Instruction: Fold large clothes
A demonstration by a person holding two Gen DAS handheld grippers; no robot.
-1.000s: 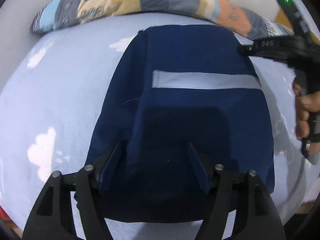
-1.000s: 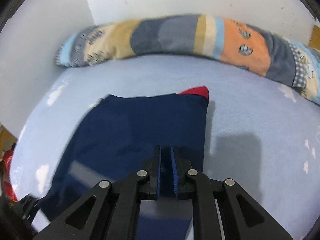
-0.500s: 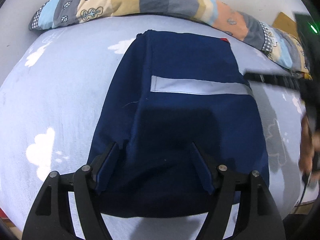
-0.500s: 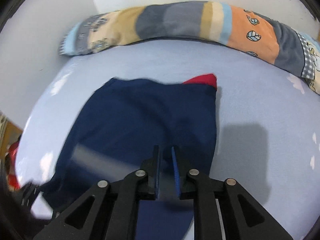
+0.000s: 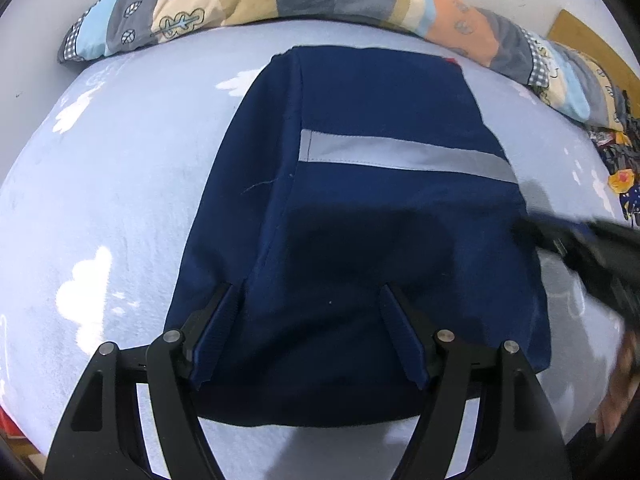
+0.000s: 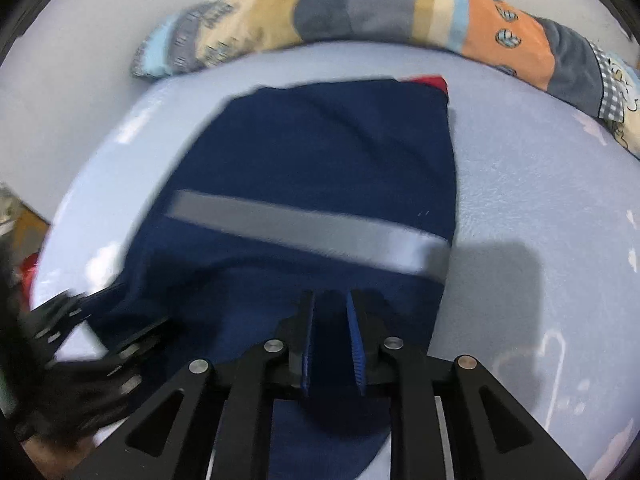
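A folded navy garment (image 5: 360, 220) with a grey reflective stripe (image 5: 400, 156) lies flat on the light blue bed sheet (image 5: 120, 168). A red bit (image 6: 432, 80) shows at its far right corner. My left gripper (image 5: 312, 304) is open wide, hovering over the garment's near edge, holding nothing. My right gripper (image 6: 332, 312) is slightly open over the garment's near part (image 6: 320, 160), with nothing between the pads. In the left wrist view the right gripper (image 5: 580, 240) appears blurred at the garment's right edge. In the right wrist view the left gripper (image 6: 92, 320) appears blurred at lower left.
A long patchwork pillow (image 5: 280, 4) lies along the wall at the bed's far side, also in the right wrist view (image 6: 360, 16). Colourful clothes (image 5: 620, 160) lie at the far right. White walls close the back and left. The bed edge is near me.
My right gripper pulled back from the garment's far right corner toward its near right side and opened slightly. My left gripper stayed open over the near edge.
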